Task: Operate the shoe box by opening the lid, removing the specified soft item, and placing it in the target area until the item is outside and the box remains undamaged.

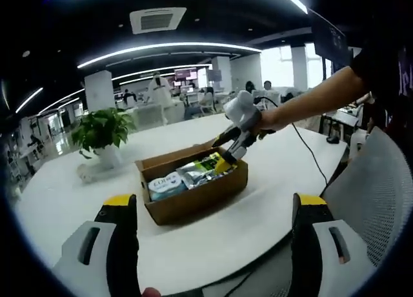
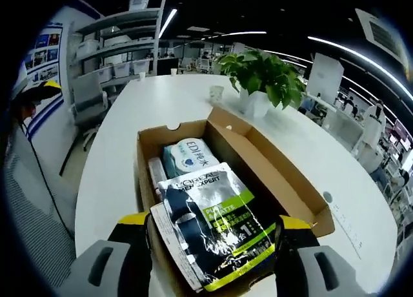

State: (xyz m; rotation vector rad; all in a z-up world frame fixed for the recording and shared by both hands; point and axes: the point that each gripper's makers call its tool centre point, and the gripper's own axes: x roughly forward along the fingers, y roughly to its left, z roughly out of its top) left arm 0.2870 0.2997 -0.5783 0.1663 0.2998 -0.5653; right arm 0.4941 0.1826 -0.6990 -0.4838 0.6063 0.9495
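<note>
The shoe box (image 1: 193, 184) sits on the round white table (image 1: 271, 174), and its lid is already open. In my right gripper view the lid flap (image 2: 277, 171) lies back on the far side, toward the plant. Inside the box I see a soft silver, black and green pouch (image 2: 213, 223) on top. Behind it is a pale blue pack (image 2: 191, 156) with blue letters.

My right gripper (image 2: 210, 235) is down at the near end of the box. Its two yellow-tipped jaws stand one on each side of the pouch, close against its edges. I cannot tell if they are pressing it yet. In my left gripper view I see that same gripper (image 1: 237, 132) from the side, reaching into the box, with a hand (image 1: 268, 121) holding it.

My left gripper (image 1: 216, 213) hangs back from the box, above the table's near edge. Its jaws are wide apart and hold nothing.

A green plant in a white pot (image 1: 103, 135) stands on the table, well apart from the box. A small white cup (image 2: 216, 93) stands beside the plant.
</note>
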